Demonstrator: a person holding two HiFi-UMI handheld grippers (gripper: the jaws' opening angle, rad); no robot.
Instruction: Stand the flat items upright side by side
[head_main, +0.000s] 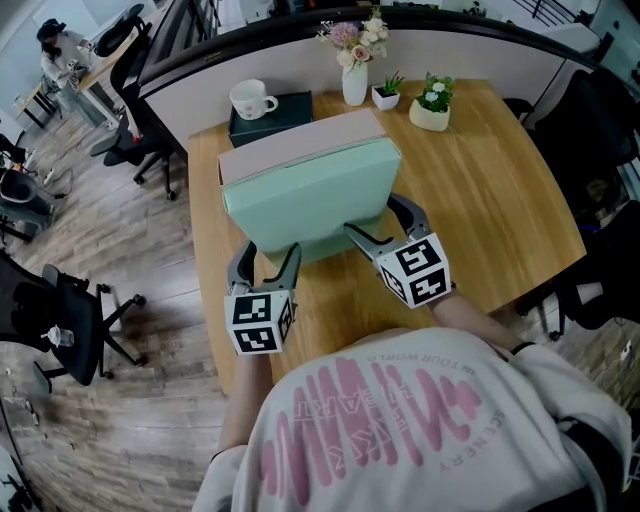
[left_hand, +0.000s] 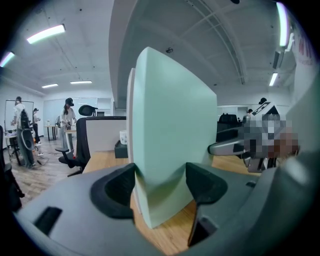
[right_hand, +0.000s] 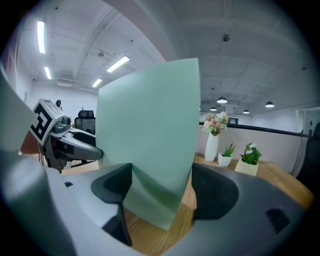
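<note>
on wooden desk (head_main: 500, 200), smooth mint-green flat box (head_main: 310, 195)

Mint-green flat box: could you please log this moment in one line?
mint-green flat box: on edge on wooden table; left gripper: shut on it; right gripper: shut on it; pale pink flat box: behind it

Mint flat box (head_main: 310, 195) upright on its long edge; pale pink flat box (head_main: 300, 140) upright just behind, broad faces touching.

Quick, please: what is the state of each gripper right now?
Left gripper: closed on the green box.
Right gripper: closed on the same green box.
</note>
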